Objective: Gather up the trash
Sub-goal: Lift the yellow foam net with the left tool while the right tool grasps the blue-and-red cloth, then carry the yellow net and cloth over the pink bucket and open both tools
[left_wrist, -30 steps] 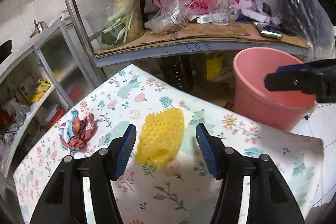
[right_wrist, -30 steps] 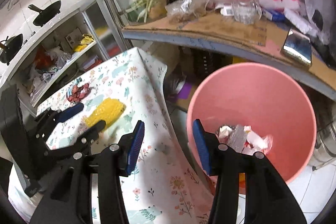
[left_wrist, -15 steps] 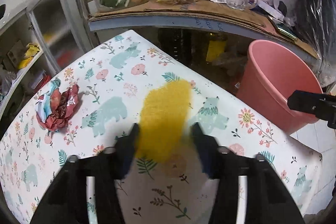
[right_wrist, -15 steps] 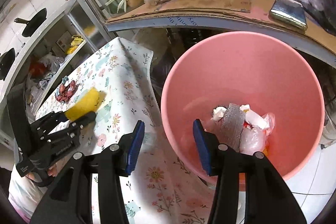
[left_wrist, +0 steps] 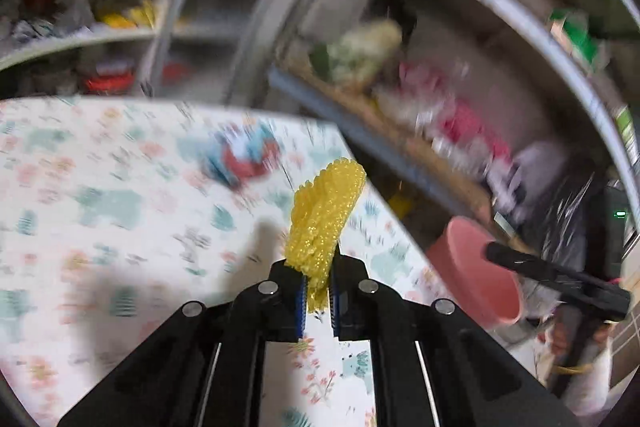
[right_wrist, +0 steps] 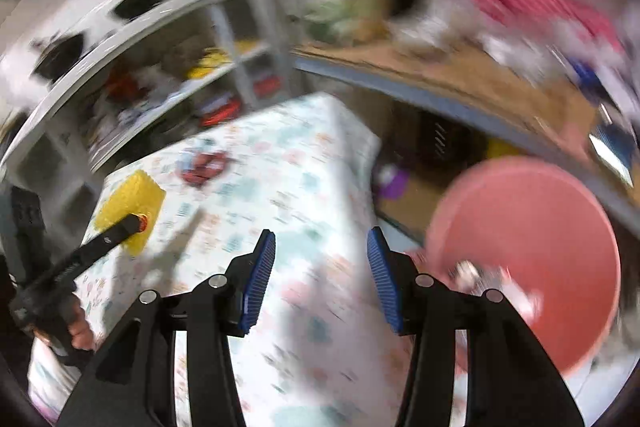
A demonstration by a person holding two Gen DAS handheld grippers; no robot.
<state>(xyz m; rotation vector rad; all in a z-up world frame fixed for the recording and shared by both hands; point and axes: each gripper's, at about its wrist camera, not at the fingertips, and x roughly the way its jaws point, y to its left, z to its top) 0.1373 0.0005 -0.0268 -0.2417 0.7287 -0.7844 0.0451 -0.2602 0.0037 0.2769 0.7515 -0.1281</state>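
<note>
Since the earlier frames the left gripper [left_wrist: 318,297] has closed on the yellow foam net [left_wrist: 324,215] and lifted it off the floral tablecloth [left_wrist: 100,195], where it had been lying flat between spread fingers; both views are now smeared by motion, so the hands are evidently swinging; the right gripper [right_wrist: 322,277] has come away from over the pink bucket [right_wrist: 532,247] and now hangs above the cloth with its jaws wide apart and nothing between them. The net is pinched at its lower end between the blue pads, clear of the table, its long axis running up and away from the fingers and leaning a little to the right, free tip uppermost; in the right wrist view it shows its broad face near the table's left edge. The crumpled red and blue wrapper [left_wrist: 244,159] lies on the cloth toward the far edge, not yet collected. To do this carry well, I would keep the squeeze steady, since the net is light and springy and could slip out; bring it across the table's right edge to the bucket, which stands on the floor just beyond that edge; get the tip well over the rim before letting go; and mind the right gripper, which sits near that path.
</note>
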